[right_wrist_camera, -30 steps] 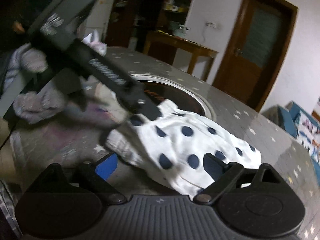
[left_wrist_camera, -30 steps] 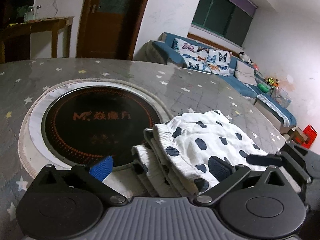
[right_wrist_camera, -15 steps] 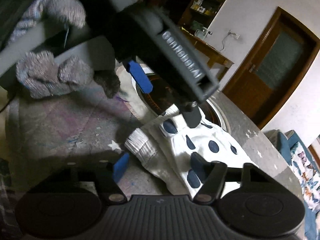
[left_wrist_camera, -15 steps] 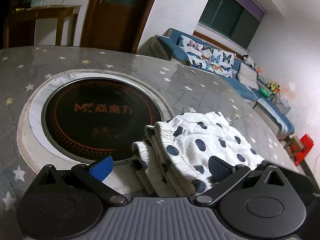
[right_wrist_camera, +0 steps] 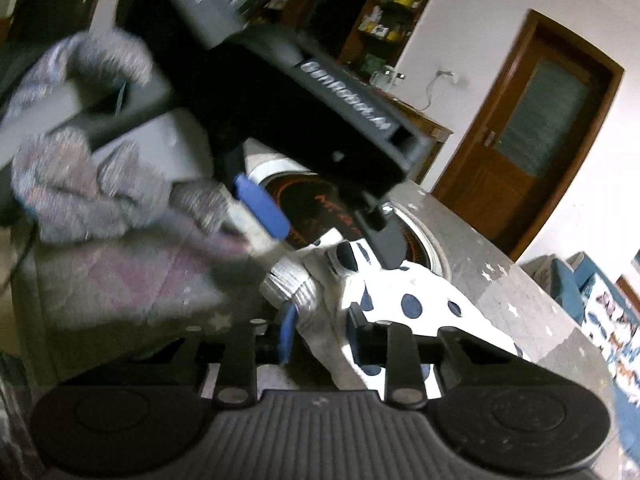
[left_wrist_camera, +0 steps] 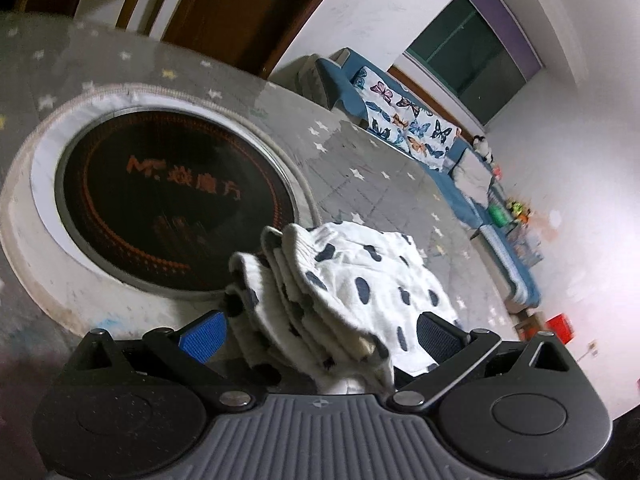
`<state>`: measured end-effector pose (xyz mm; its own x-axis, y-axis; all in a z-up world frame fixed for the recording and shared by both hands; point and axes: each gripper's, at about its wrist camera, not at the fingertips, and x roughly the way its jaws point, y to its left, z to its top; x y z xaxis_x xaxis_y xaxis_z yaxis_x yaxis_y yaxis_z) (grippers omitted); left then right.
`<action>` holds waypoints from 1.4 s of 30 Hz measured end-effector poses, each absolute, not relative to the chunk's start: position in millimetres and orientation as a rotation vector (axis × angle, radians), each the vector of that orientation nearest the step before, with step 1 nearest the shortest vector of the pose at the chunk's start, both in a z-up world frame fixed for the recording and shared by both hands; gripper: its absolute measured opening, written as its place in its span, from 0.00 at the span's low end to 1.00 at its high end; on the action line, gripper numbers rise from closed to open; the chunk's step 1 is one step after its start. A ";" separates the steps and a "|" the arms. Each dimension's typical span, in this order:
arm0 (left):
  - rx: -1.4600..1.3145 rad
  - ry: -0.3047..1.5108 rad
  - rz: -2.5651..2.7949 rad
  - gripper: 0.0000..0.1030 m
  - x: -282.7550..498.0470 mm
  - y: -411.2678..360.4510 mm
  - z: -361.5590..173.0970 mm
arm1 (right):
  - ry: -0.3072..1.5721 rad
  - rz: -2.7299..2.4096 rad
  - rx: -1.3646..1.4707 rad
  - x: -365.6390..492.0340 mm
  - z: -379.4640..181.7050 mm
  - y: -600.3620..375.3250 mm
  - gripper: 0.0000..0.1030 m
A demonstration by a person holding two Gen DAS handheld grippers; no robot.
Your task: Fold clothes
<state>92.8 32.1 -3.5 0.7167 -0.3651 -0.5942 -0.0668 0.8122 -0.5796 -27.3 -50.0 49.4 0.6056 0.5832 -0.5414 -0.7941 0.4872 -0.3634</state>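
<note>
We see white clothes dotted navy, a grey tablecloth with white stars, a black hob lettered orange, and a blue sofa far right

Both tongs are black plastic with a ribbed grey grip plate, two round discs and silver pivot screws on the linkage arms. The left tongs carry one bright blue pad and one dark pad; the right tongs likewise. White lettering marks a black housing. A speckled grey knit glove covers the hand.
</note>
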 end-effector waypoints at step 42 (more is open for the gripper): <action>-1.073 0.784 -0.233 0.92 114.0 47.1 -45.2 | 0.344 0.917 -0.532 -25.4 63.1 -89.9 0.16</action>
